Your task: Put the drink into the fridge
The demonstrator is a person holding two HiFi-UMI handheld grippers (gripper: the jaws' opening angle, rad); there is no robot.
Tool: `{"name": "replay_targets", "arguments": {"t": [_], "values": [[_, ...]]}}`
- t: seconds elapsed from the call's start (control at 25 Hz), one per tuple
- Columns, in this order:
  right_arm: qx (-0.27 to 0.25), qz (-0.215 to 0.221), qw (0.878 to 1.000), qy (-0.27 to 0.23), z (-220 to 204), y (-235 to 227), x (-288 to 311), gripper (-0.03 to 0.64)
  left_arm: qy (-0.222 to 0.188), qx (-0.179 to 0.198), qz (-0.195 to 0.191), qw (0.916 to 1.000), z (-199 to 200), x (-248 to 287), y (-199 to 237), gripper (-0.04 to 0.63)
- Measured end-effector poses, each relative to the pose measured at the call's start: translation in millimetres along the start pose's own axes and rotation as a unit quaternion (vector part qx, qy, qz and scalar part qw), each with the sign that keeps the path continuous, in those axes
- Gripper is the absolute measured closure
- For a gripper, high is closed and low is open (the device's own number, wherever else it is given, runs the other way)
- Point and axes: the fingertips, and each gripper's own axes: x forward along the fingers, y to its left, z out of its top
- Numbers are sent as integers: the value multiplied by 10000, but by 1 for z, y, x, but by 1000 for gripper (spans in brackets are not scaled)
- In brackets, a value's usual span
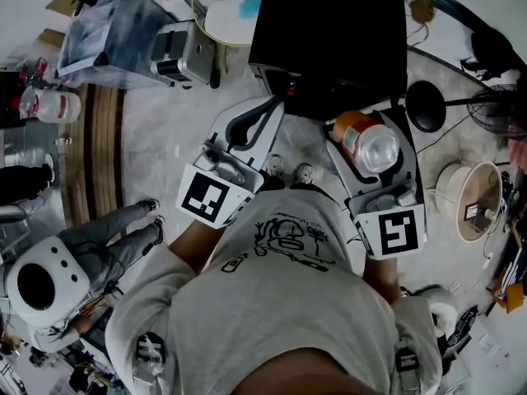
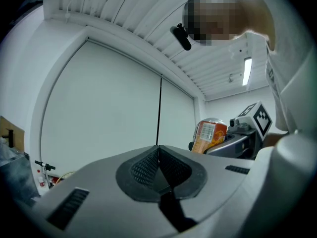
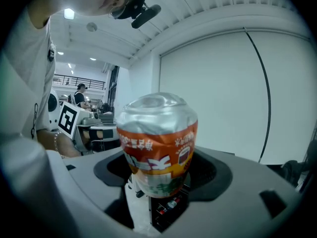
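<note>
Orange-labelled clear plastic, crinkled and glossy: the drink point(image 3: 158, 138) is clamped between the right gripper's point(image 3: 162, 180) smooth grey jaws (its label reads upside down), held above the pale marbled floor point(image 1: 165, 122). Left gripper point(image 2: 158, 175): ribbed black pads pressed together, nothing between them.

- Ahead of your left claw point(image 2: 158, 155) stands a plain white wall point(image 2: 109, 113), split by one thin dark vertical seam point(image 2: 160, 108).
- Above the claw runs a white slatted ceiling point(image 2: 143, 19), with a lit strip light point(image 2: 246, 71) up to its right.
- Under the claw lies a pale mottled floor point(image 1: 165, 122), and a brown wooden strip point(image 1: 103, 155) runs well to its left.
</note>
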Motion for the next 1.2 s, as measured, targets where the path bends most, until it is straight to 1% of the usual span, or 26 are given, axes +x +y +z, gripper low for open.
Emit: {"name": "replay_targets", "arguments": {"t": [0.28, 0.44, 1.04, 1.2], "values": [[73, -21, 9997, 213, -21, -6, 15, 282, 154, -109, -28, 9998, -24, 8, 10, 575], [77, -21, 9996, 267, -31, -5, 19, 282, 363, -168, -94, 9992, -39, 8, 8, 575], [65, 84, 9980, 617, -86, 8, 34, 282, 688, -234, -281, 9970, -90, 4, 1, 575], [78, 85, 9972, 736, -106, 12, 37, 282, 760, -251, -325, 9963, -106, 1, -1, 575]]}}
